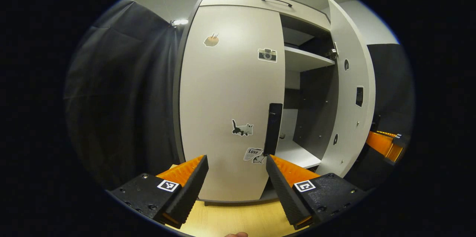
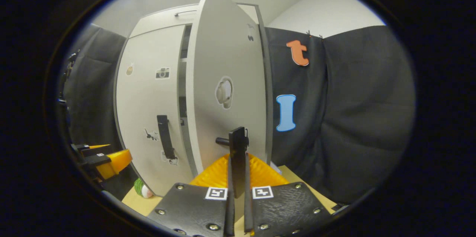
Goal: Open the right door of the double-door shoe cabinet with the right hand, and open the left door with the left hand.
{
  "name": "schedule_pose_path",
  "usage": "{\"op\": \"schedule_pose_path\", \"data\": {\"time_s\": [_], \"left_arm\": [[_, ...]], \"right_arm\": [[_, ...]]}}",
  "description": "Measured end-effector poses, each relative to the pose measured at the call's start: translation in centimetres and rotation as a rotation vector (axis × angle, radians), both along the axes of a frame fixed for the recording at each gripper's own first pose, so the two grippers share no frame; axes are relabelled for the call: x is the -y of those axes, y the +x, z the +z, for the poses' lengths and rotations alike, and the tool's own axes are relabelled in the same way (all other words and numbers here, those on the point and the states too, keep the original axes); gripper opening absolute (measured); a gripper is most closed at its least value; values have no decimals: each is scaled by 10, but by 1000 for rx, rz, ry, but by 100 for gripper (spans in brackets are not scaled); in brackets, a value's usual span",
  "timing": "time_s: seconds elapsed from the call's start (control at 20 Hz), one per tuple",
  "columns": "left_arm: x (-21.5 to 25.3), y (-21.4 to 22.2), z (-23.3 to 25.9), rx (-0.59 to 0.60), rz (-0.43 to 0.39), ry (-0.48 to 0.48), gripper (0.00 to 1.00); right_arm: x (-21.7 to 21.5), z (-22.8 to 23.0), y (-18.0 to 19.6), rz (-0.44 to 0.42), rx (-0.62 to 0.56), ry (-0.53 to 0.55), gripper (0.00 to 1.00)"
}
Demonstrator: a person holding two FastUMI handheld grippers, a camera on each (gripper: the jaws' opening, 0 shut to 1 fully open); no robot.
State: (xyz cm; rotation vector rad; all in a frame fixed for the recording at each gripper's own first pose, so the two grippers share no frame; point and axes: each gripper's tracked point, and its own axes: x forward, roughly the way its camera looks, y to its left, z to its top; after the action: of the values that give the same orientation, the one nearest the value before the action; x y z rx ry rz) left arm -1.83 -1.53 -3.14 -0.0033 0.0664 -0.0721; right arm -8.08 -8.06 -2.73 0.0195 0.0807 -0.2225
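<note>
Two doors front the shoe cabinet [image 1: 238, 0]: the right door [image 2: 227, 80] stands swung open, its inner shelves [image 1: 303, 58] showing in the left gripper view, while the left door [image 1: 230, 92] lies flat and closed. The right gripper [image 2: 238, 177] has its jaws pinched on the black handle [image 2: 238, 155] of the right door. The left gripper [image 1: 236, 164] hangs before the left door with jaws spread wide, its right fingertip [image 1: 273, 160] just below the left door's handle [image 1: 273, 127], near that door's inner edge, not gripping it.
</note>
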Motion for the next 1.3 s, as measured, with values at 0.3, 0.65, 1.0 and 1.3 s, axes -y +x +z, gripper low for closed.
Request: {"op": "schedule_pose_path", "data": {"time_s": [0.3,0.65,1.0,1.3], "left_arm": [[21,7,-5,-11,-43,-3,97],[38,6,-11,-33,-67,6,97],[43,8,-6,-19,-59,33,96],[54,29,-7,-27,-53,5,97]], "right_arm": [[27,3,-14,-59,4,22,10],[61,-7,-14,-90,-31,40,10],[95,-11,-26,-112,-41,-7,3],[107,-12,-27,-105,-41,-7,1]]}}
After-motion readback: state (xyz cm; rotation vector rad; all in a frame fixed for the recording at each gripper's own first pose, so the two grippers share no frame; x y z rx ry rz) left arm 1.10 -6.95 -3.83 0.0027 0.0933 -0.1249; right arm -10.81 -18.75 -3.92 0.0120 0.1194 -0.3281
